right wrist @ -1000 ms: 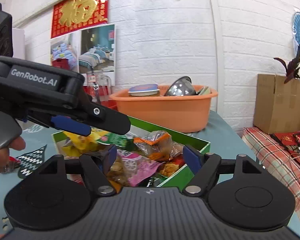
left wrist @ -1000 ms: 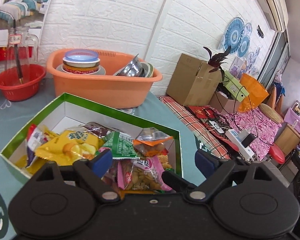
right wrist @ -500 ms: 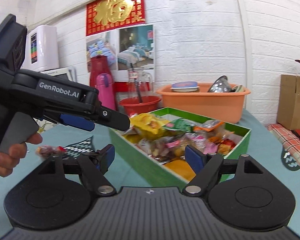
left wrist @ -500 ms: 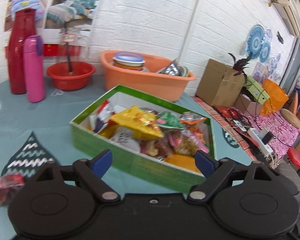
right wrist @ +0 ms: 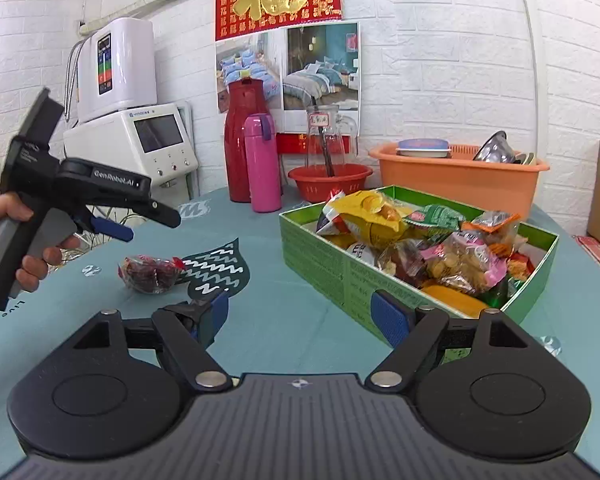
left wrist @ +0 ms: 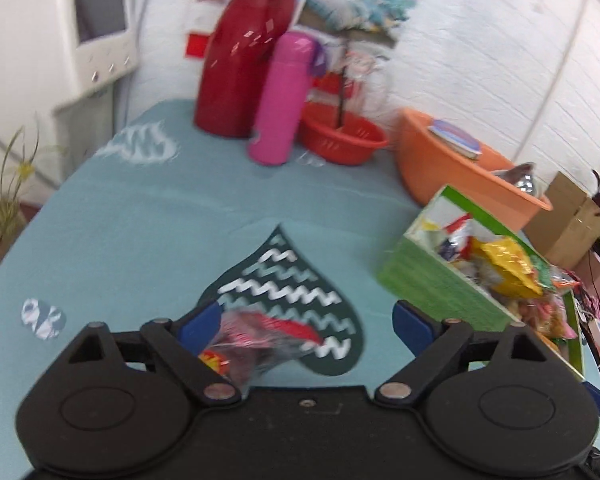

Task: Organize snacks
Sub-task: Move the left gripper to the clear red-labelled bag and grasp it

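**Both tools wide open, nothing gripped**

Left tool (left wrist: pixel 306 318) open wide, empty, hovering over red snack bag (left wrist: pixel 256 340) lying loose on counter (left wrist: pixel 140 240), partly on dark leaf-shaped mat (left wrist: pixel 296 280). Right tool (right wrist: pixel 300 316) open wide, empty, low above counter beside green box (right wrist: pixel 332 268). Box packed with snack packets (right wrist: pixel 420 236). Red bag well apart from box, to its left.

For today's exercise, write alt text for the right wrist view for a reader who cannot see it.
A green box packed with snack packets sits on a teal table; one red snack bag lies loose left of it. A hand holds the open left tool above that bag, and the right tool is open, empty.
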A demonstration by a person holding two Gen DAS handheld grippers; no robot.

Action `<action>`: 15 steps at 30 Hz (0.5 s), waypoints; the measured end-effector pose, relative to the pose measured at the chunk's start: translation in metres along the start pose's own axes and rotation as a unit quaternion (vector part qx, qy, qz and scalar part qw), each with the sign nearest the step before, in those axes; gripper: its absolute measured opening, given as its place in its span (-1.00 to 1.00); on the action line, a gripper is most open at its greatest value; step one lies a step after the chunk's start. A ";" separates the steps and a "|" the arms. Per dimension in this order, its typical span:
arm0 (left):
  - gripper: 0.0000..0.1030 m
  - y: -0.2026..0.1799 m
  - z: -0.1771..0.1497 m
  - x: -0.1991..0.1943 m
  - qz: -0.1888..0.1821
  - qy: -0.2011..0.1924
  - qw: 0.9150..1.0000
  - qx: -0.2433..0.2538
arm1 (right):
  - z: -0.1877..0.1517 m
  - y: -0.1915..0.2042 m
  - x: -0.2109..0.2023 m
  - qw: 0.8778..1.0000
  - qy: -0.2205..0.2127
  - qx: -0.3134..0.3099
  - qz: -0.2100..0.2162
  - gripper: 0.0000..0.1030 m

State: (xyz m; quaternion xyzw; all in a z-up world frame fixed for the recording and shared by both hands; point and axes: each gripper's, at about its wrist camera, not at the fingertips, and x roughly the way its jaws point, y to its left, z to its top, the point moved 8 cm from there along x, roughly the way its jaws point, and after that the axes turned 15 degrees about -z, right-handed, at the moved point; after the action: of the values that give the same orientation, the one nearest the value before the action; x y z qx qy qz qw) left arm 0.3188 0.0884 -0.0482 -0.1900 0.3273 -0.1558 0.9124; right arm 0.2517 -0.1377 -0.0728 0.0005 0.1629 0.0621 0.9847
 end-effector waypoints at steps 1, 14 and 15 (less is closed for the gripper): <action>1.00 0.008 -0.002 0.003 -0.001 0.006 1.000 -0.009 | -0.002 0.001 0.000 1.000 0.004 -0.001 0.001 1.00; 0.36 -0.034 -0.064 0.022 -0.115 0.091 0.989 0.020 | -0.018 0.009 0.005 0.999 0.031 -0.007 0.010 1.00; 0.38 -0.046 -0.072 0.023 -0.129 0.101 0.986 0.025 | -0.021 0.010 0.005 0.999 0.036 -0.006 0.012 1.00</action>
State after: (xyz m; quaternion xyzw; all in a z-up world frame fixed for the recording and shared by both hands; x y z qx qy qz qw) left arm 0.2813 0.0214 -0.0911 -0.1913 0.3866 -0.2988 0.8513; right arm 0.2490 -0.1274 -0.0937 -0.0062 0.1978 0.0751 0.9774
